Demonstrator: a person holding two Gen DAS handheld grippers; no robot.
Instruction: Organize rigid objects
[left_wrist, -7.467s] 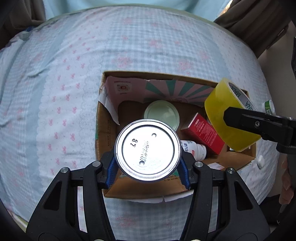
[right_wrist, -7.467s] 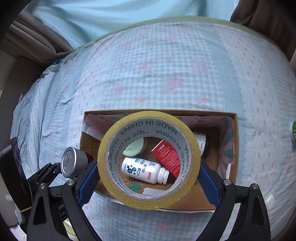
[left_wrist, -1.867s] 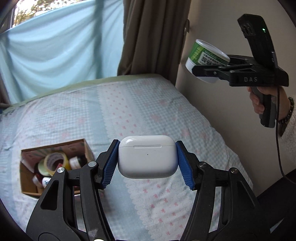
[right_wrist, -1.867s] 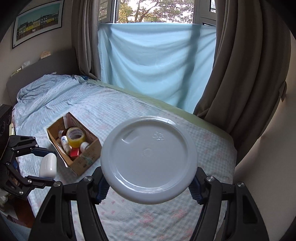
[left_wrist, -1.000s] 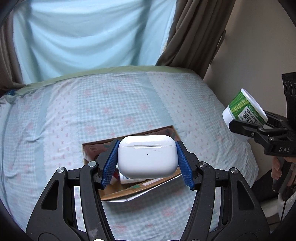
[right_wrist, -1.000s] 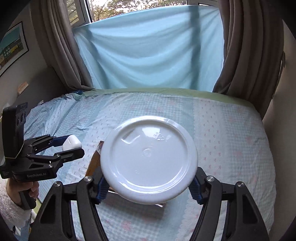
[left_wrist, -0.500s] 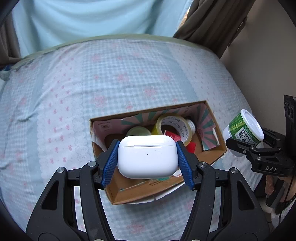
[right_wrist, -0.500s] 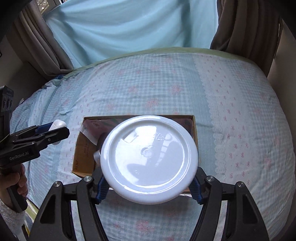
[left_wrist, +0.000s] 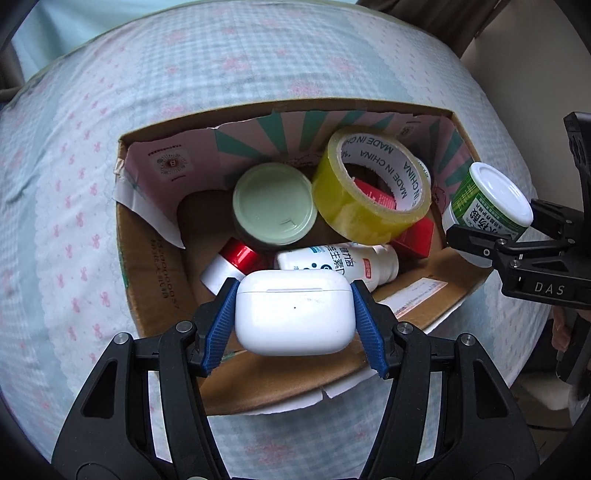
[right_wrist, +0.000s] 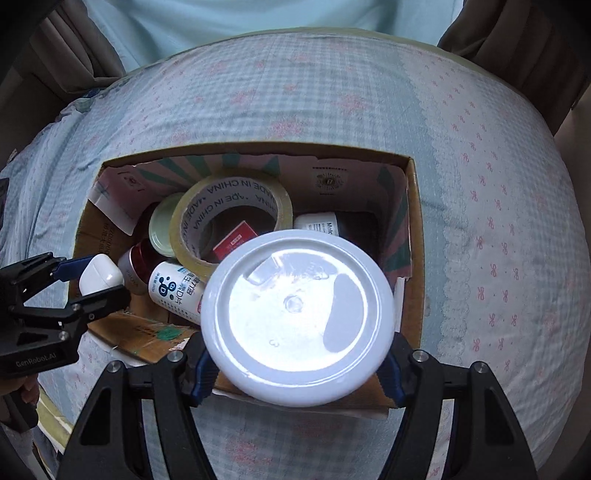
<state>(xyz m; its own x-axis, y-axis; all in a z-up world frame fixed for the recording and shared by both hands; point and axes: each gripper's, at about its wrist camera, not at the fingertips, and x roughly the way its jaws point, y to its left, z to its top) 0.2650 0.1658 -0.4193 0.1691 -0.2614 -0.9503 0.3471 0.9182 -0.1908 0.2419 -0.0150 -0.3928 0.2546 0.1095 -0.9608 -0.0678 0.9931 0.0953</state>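
Observation:
My left gripper (left_wrist: 293, 325) is shut on a white earbuds case (left_wrist: 293, 312), held above the near left part of an open cardboard box (left_wrist: 155, 258); it also shows in the right wrist view (right_wrist: 99, 275). My right gripper (right_wrist: 297, 369) is shut on a green-labelled jar with a white lid (right_wrist: 297, 317), held above the box's near right corner; the jar also shows in the left wrist view (left_wrist: 487, 206). In the box lie a yellow tape roll (left_wrist: 369, 192), a pale green lid (left_wrist: 275, 203), a white bottle (left_wrist: 340, 264), a red box (left_wrist: 413, 236) and a red-and-silver can (left_wrist: 231, 262).
The box (right_wrist: 413, 229) stands on a bed with a light blue checked sheet with pink bows (right_wrist: 498, 221). Brown curtains (right_wrist: 517, 48) hang behind the bed. The bed's right edge drops off beside a beige wall (left_wrist: 535, 74).
Both grippers have come down closer to the box with their loads still held. The box now fills much more of both views.

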